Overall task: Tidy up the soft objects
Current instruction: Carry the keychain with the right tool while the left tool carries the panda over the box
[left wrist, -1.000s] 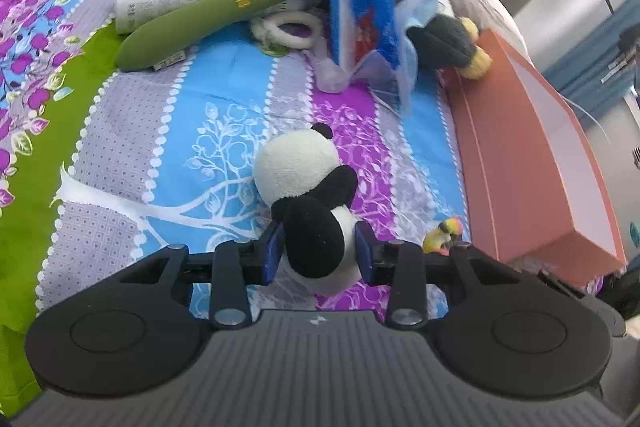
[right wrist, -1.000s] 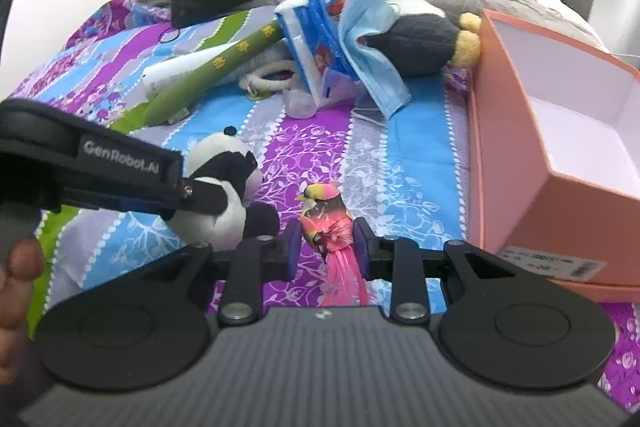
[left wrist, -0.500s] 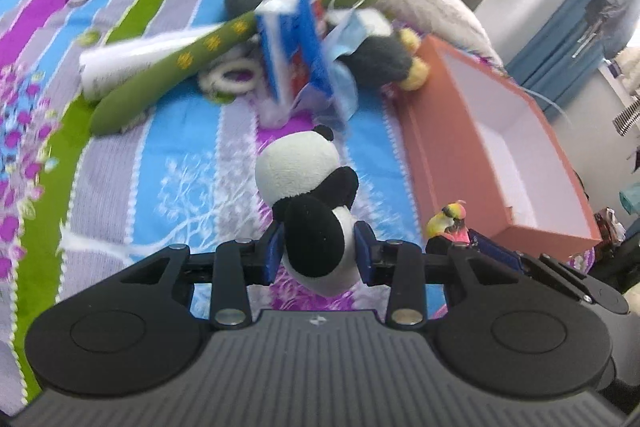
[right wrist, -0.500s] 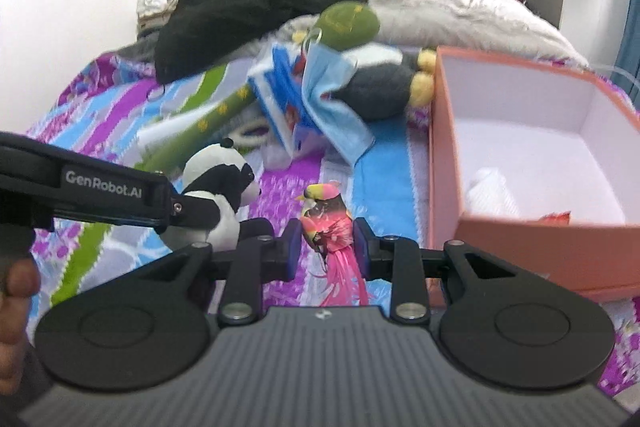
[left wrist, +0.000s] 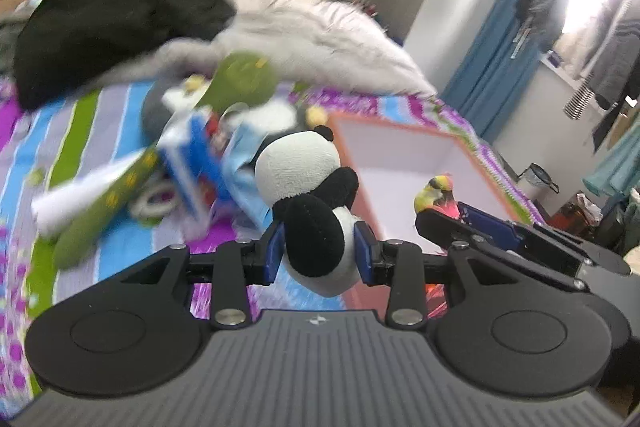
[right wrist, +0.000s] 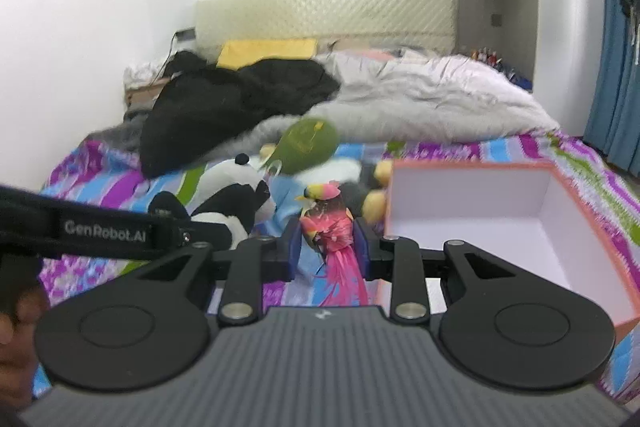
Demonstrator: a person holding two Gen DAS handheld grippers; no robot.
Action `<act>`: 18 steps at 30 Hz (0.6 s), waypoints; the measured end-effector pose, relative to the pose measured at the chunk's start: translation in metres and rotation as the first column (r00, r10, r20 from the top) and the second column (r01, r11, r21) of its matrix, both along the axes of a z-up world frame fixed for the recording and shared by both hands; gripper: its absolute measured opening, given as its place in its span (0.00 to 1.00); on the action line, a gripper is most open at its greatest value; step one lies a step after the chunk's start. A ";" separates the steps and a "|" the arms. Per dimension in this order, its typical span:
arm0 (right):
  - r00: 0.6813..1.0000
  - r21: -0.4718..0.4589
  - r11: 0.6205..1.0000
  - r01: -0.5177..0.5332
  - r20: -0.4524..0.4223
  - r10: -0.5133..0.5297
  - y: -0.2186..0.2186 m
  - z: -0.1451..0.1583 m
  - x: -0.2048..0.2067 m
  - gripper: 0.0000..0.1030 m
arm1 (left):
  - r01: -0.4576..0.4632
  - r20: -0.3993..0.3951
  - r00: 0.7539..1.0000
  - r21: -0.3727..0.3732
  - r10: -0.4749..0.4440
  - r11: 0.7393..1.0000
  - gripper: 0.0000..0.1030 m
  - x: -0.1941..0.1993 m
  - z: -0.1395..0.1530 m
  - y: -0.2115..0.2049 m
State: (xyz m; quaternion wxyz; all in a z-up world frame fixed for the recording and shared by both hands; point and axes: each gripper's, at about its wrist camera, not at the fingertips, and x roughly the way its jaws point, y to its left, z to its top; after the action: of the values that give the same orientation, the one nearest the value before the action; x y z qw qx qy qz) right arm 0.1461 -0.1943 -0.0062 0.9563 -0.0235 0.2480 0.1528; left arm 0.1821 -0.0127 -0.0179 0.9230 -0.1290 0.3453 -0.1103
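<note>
My left gripper point(left wrist: 319, 253) is shut on a black-and-white plush panda point(left wrist: 308, 187) and holds it in the air above the bed. The panda also shows in the right wrist view point(right wrist: 236, 199). My right gripper point(right wrist: 329, 247) is shut on a small pink toy bird point(right wrist: 332, 227) with a yellow head, held beside the panda. The bird also shows in the left wrist view point(left wrist: 436, 195). An open orange box point(right wrist: 576, 219) with a white inside sits on the bed to the right, just beyond both grippers; it also shows in the left wrist view point(left wrist: 404, 155).
A pile on the striped bedsheet point(left wrist: 80, 123) holds a long green plush point(left wrist: 120, 191), a blue-and-white packet point(left wrist: 192, 163) and a dark plush with yellow feet point(right wrist: 372, 203). Black clothing point(right wrist: 224, 107) and a grey quilt point(right wrist: 420, 103) lie behind.
Both grippers have risen off the bed with the panda and the bird, and moved toward the orange box. The views have tilted up to show the headboard and wall.
</note>
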 end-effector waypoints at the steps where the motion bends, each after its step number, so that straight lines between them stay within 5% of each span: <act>1: 1.000 -0.005 1.000 0.007 0.013 -0.007 -0.003 0.006 0.004 0.31 | 0.012 0.018 1.000 0.007 -0.012 1.000 0.41 0.004 0.007 -0.005; 9: 0.996 0.005 0.996 0.087 -0.010 -0.087 -0.047 0.027 0.044 0.31 | 0.106 0.040 0.994 0.004 -0.106 0.994 0.41 0.046 0.035 -0.050; 18: 0.969 -0.041 0.981 0.191 -0.149 -0.195 -0.101 0.006 0.092 0.31 | 0.216 -0.059 0.975 0.029 -0.214 0.976 0.41 0.115 0.016 -0.114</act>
State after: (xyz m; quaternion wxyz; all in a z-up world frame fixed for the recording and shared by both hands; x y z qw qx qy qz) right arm 0.2384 -0.2957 0.0000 0.9446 -0.0003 0.3234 0.0569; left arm 0.2973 -0.1267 -0.0015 0.8980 -0.0776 0.3845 -0.1996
